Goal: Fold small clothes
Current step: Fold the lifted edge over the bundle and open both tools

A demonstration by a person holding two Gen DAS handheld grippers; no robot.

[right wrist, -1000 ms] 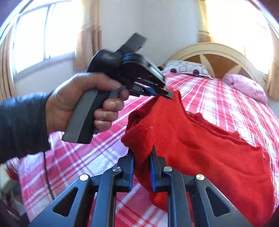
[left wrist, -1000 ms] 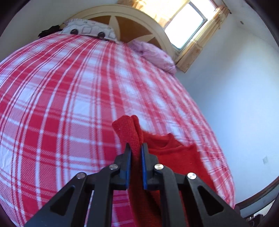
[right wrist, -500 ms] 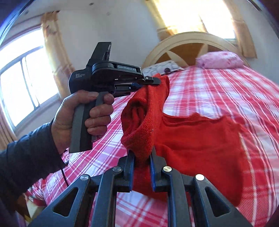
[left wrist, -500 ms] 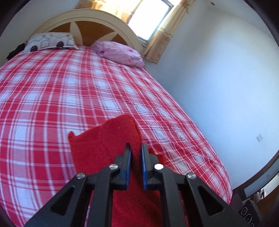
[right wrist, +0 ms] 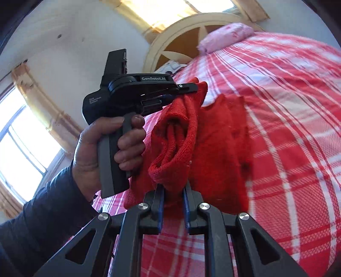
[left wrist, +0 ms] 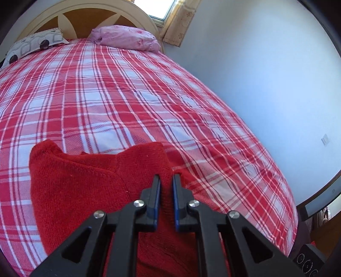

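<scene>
In the left wrist view, the left gripper has its two blue-padded fingers clamped on a raised fold of the red knit garment, the cloth squeezed between the pads. The rest of the garment spreads out to the left and below the fingers, lying on the red-and-white plaid bedspread near the foot end of the bed. At the far end a pink pillow and a grey patterned pillow rest against the arched wooden headboard. A pale wall runs along the right side of the bed, with a curtain hanging beside a window at the top.

In the right wrist view, the right gripper is clenched on a bunched lower edge of the same garment, which hangs lifted above the bedspread (this part of the frame is blurred on the right). The left gripper appears here from the side, a black pistol-grip unit marked GenRobot.AI, pinching the garment's upper corner at its tip; the cloth droops between the two grips in a rolled loop. The person's left hand wraps the grey handle, a dark sleeve covering the forearm. A sunlit window shows at left.
</scene>
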